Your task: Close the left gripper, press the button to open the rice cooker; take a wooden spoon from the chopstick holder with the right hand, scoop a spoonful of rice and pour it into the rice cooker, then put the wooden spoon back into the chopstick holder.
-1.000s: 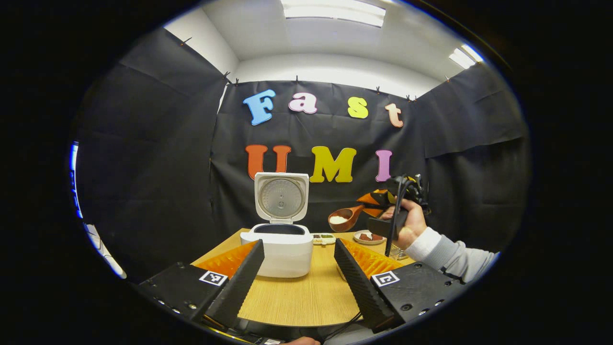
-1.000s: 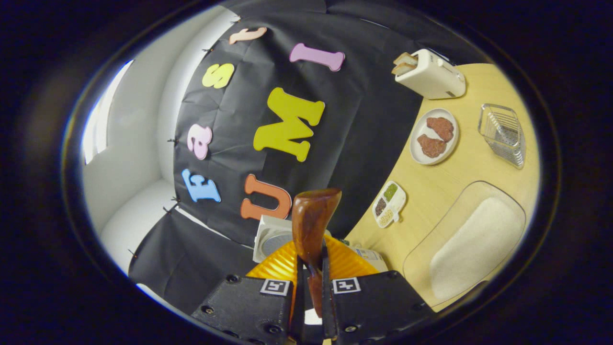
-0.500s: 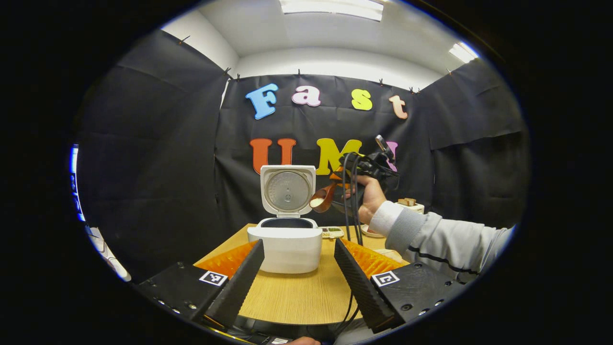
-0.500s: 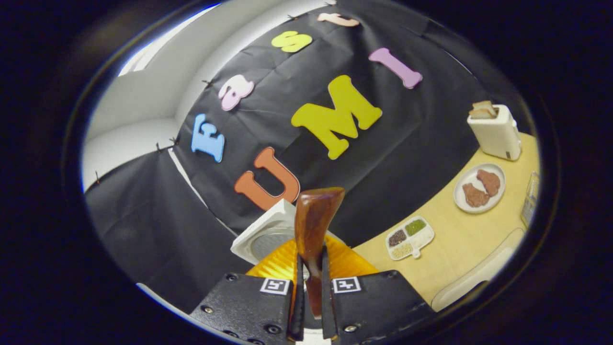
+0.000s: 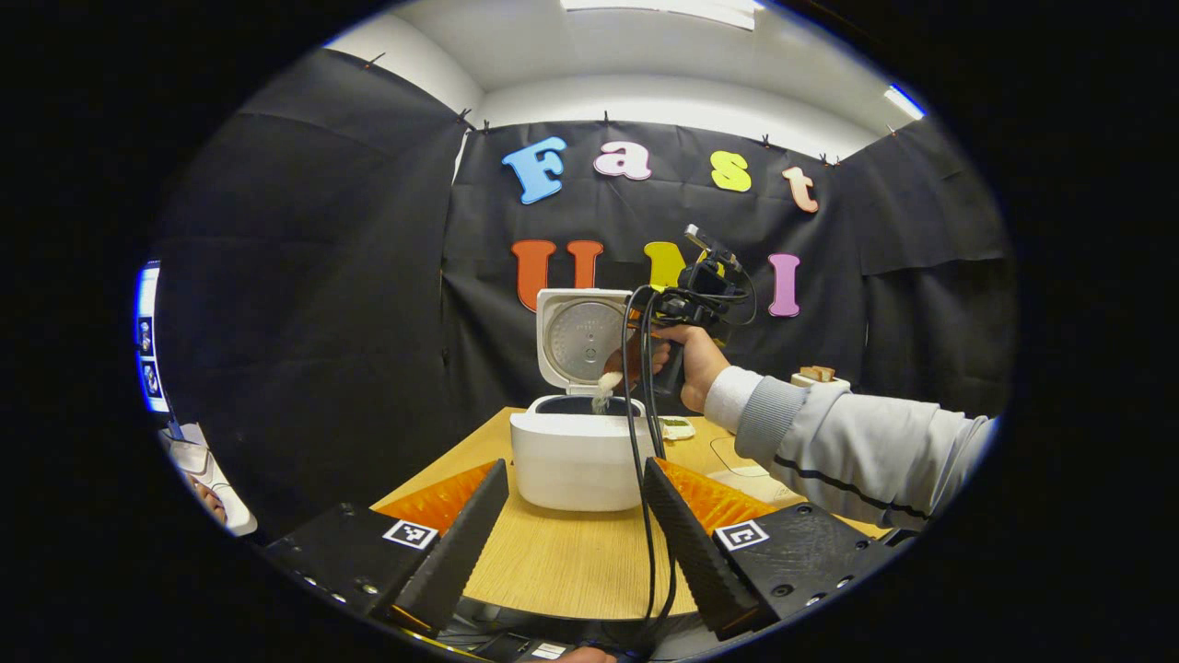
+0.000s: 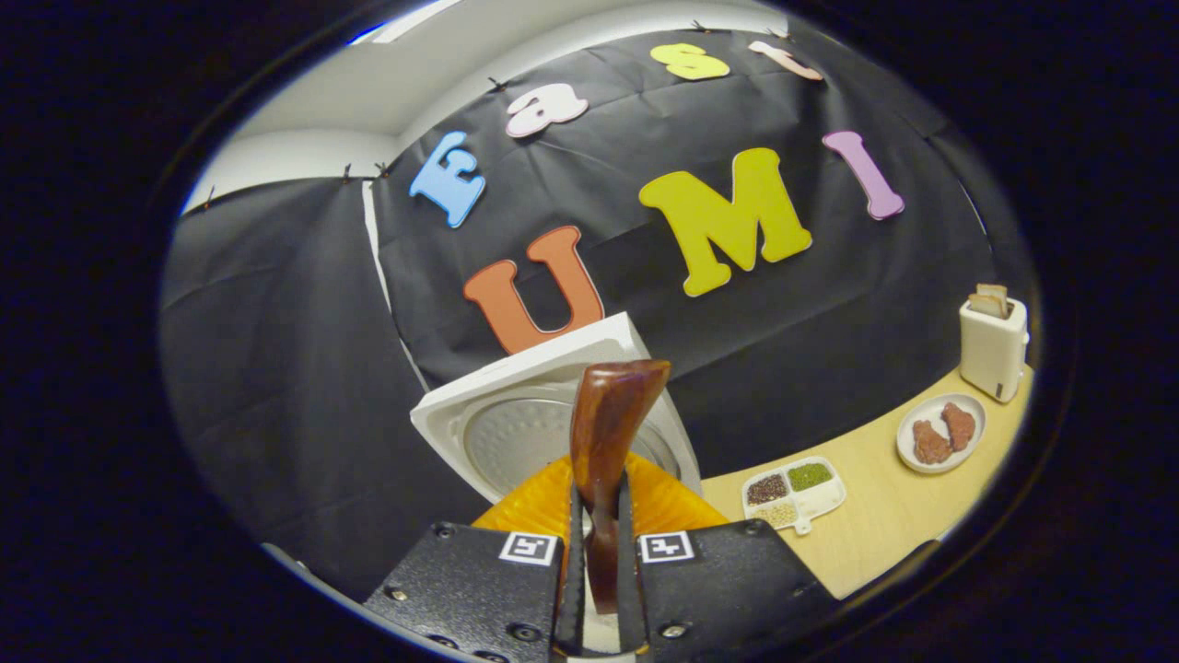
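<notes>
Rice (image 5: 605, 390) is spilling off my tilted wooden spoon (image 6: 603, 451) into the rice cooker (image 5: 577, 456), lid standing open. My right gripper (image 6: 600, 562) is clamping the handle; my left gripper (image 5: 576, 534) is idling, fingers spread.

Black cloth walls (image 5: 322, 276) surround a wooden table (image 5: 562, 562) under ceiling lights (image 5: 663, 5).

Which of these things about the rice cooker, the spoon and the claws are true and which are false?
1. The rice cooker has its lid up. True.
2. The right claw is shut on the wooden spoon. True.
3. The left claw is squeezing the rice cooker. False: its fingers stand apart, short of the cooker.
4. Rice is falling from the spoon toward the open pot. True.
5. The plate by the toaster is bare. False: two brown pieces of food lie on it.
</notes>
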{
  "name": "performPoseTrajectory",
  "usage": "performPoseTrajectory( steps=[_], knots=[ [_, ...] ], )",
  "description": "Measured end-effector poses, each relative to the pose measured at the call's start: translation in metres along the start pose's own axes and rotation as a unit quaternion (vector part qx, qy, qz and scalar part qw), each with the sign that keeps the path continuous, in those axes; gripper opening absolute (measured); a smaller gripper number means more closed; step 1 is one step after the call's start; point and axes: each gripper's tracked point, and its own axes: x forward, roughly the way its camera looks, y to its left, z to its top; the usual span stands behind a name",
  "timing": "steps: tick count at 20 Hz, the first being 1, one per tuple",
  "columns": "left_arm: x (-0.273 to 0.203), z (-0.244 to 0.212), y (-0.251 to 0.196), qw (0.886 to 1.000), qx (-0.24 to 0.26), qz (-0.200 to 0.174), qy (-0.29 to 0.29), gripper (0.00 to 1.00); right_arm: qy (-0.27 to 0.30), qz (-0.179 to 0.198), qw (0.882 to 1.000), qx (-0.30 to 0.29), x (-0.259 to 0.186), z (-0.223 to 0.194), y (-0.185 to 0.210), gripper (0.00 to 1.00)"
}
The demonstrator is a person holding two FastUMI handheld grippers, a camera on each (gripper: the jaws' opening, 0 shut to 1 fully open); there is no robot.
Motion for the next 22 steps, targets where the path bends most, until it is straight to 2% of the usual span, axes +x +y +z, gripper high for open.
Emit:
performPoseTrajectory(
  steps=[5, 9, 12, 16, 18, 19, 20, 21, 22],
  knots=[
    [0.009, -0.010, 0.001, 1.000, -0.004, -0.007, 0.009, 0.94, 0.008, 0.000, 0.998, -0.057, 0.009, -0.014, 0.004, 0.19],
    [0.012, -0.013, 0.002, 1.000, -0.004, -0.005, 0.013, 0.94, 0.002, 0.007, 0.992, -0.126, 0.008, -0.015, 0.010, 0.19],
    [0.013, -0.011, -0.003, 1.000, -0.005, -0.007, 0.012, 0.94, -0.014, 0.024, 0.974, -0.225, -0.001, -0.015, 0.019, 0.19],
    [0.011, -0.009, -0.008, 1.000, 0.004, -0.012, 0.009, 0.94, -0.026, 0.042, 0.952, -0.303, -0.012, -0.025, 0.044, 0.20],
    [0.009, -0.008, -0.009, 1.000, 0.007, -0.012, 0.007, 0.94, -0.029, 0.036, 0.949, -0.311, -0.016, -0.026, 0.047, 0.15],
    [0.008, -0.006, -0.009, 1.000, 0.009, -0.010, 0.007, 0.94, -0.030, 0.032, 0.949, -0.313, -0.017, -0.026, 0.047, 0.19],
    [0.008, -0.007, -0.007, 1.000, 0.012, -0.007, 0.006, 0.94, -0.030, 0.032, 0.948, -0.314, -0.019, -0.026, 0.046, 0.15],
    [0.007, -0.005, -0.005, 1.000, 0.014, -0.003, 0.004, 0.94, -0.033, 0.028, 0.948, -0.315, -0.022, -0.024, 0.045, 0.19],
    [0.006, -0.002, -0.004, 1.000, 0.014, -0.001, -0.001, 0.94, -0.037, 0.026, 0.949, -0.311, -0.027, -0.021, 0.041, 0.19]
  ],
)
